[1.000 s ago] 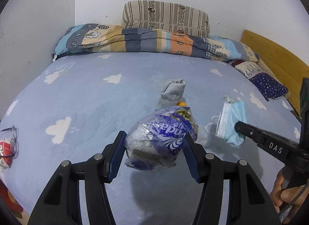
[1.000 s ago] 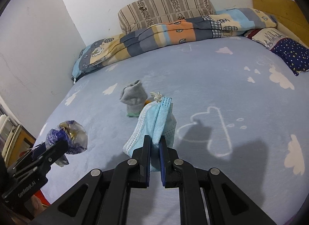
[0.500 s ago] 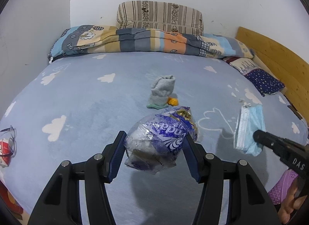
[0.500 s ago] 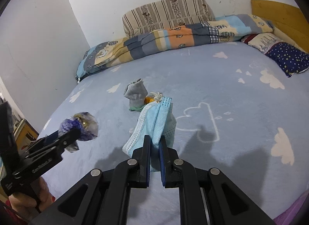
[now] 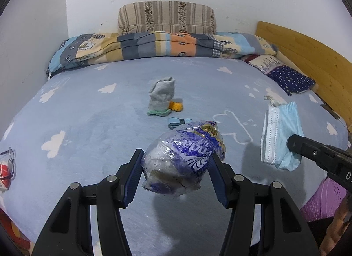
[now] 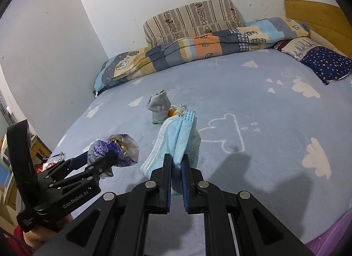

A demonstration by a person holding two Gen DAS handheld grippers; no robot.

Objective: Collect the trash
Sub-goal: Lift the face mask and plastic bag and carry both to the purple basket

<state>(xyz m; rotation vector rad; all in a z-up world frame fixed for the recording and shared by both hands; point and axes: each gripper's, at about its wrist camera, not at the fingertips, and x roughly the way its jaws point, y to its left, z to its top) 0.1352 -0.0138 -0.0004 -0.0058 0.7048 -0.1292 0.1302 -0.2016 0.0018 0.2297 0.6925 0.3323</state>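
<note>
Peeking from behind the gray sock (image 5: 162, 96), a small orange thing (image 5: 176, 106) is too tiny to make out. Red things at the bed's left edge are cut off. The left gripper (image 5: 176, 168) squeezes a crumpled plastic bag (image 5: 183, 157) between its blue pads, up above the blue bed sheet (image 5: 88, 128). The right gripper (image 6: 176, 165) is pinched tight on a blue face mask (image 6: 176, 141), which sticks up from its tips. Both hang over the bed's near side, with the sock farther back.
</note>
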